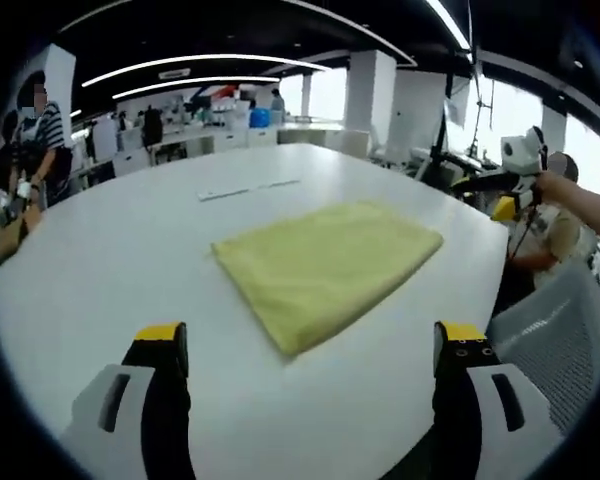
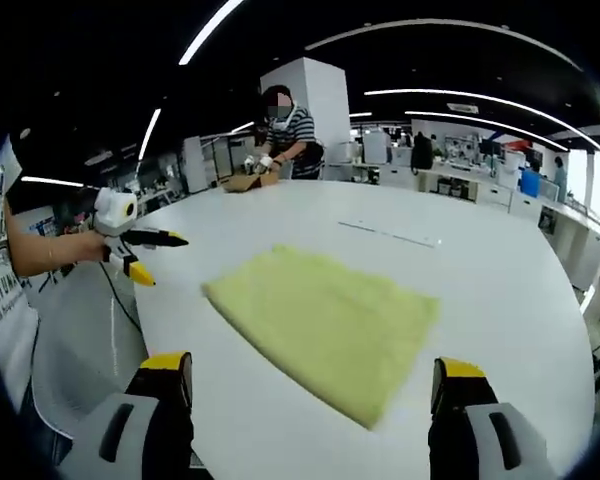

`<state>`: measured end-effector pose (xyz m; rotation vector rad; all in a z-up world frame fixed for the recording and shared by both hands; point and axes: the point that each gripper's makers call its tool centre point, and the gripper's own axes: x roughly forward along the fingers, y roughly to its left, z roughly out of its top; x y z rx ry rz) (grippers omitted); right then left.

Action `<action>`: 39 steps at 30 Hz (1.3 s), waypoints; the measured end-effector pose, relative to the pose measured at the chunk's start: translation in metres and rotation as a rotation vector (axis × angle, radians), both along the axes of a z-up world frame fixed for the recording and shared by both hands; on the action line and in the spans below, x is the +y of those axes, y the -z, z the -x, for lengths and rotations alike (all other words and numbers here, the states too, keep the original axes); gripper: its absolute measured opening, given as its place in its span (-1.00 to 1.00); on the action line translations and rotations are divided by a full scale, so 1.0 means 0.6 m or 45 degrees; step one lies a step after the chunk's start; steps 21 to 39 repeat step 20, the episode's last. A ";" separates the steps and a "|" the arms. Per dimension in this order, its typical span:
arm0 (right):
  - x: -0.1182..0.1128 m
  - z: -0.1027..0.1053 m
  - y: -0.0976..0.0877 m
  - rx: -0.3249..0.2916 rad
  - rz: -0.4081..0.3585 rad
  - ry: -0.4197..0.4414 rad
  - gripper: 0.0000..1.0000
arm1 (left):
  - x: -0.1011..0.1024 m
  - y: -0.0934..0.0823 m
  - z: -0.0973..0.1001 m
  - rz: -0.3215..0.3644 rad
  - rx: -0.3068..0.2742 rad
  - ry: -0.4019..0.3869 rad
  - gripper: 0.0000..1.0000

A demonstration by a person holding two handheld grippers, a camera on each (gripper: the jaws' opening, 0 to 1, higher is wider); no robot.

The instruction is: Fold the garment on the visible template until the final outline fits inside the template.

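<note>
A pale yellow garment (image 1: 325, 265) lies folded into a flat rectangle in the middle of the round white table (image 1: 130, 250). My left gripper (image 1: 310, 342) hovers open over the near table edge, its yellow-tipped jaws wide apart on either side of the garment's near corner. In the right gripper view the same garment (image 2: 330, 320) lies ahead of my right gripper (image 2: 310, 372), which is also open and holds nothing. Each gripper shows in the other's view off the table's side: the right gripper (image 1: 502, 195), and the left gripper (image 2: 145, 255) with jaws spread.
Thin pale marks (image 1: 248, 188) (image 2: 390, 233) lie on the table beyond the garment. A person in a striped shirt (image 2: 285, 125) works at a cardboard box (image 2: 245, 180) on the far edge. A grey mesh chair (image 1: 555, 330) stands beside the table.
</note>
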<state>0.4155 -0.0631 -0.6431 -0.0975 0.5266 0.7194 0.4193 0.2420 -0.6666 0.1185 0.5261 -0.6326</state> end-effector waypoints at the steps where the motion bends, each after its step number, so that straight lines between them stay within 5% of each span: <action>1: -0.001 0.002 -0.003 -0.009 -0.015 0.014 0.98 | -0.001 -0.003 0.004 -0.002 -0.003 0.001 0.98; 6: 0.000 0.017 -0.010 -0.028 -0.038 0.033 0.98 | 0.008 -0.012 0.013 0.038 -0.022 -0.049 0.98; 19: -0.024 0.054 -0.001 -0.044 -0.018 0.090 0.98 | 0.025 -0.005 0.044 -0.042 -0.045 -0.071 0.98; 39: -0.025 0.055 -0.001 -0.047 -0.021 0.095 0.98 | 0.027 -0.005 0.044 -0.048 -0.047 -0.072 0.98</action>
